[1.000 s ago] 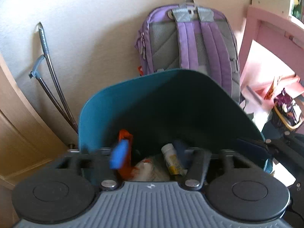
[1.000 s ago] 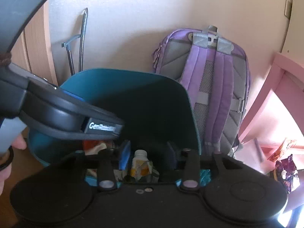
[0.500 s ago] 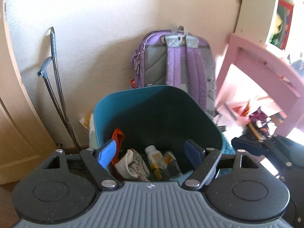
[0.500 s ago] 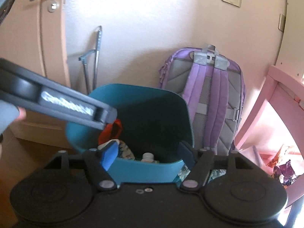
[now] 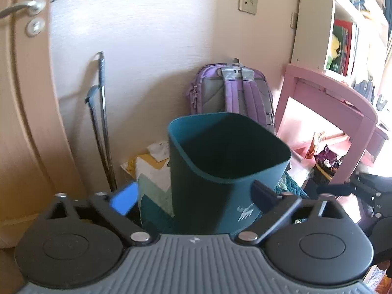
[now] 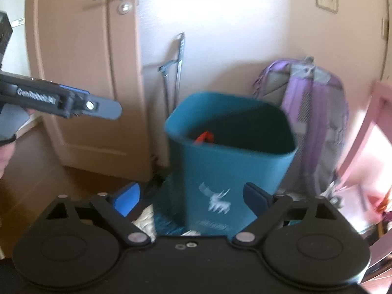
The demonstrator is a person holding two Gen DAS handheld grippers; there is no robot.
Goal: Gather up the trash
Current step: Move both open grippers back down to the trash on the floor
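against the wall: wooden door (image 6: 80,68) at the left of both views, pink desk (image 5: 328,95) on the right with a bookshelf (image 5: 343,24) above it. purple backpack (image 5: 232,93) leans upright on the wall between them, just behind the bin. teal trash bin (image 5: 220,176) stands upright on the floor, white moose print on its front wall. a folded grey metal frame (image 5: 101,122) leans on the wall between door and bin. a pile of cloth and paper (image 5: 152,171) sits just beside the bin's left side.

trash: from the right wrist view, an orange-red piece (image 6: 204,137) shows inside the bin near the left rim; rest of the contents hidden in shadow.

left tongs (image 5: 193,197): jaws have just been opening, now wide apart, nothing between the pads, bin wall seen beyond them, no contact. right tongs (image 6: 193,197): same, just been opening, wide apart, nothing held. left tongs also show at the left edge of the right wrist view, beside the door.
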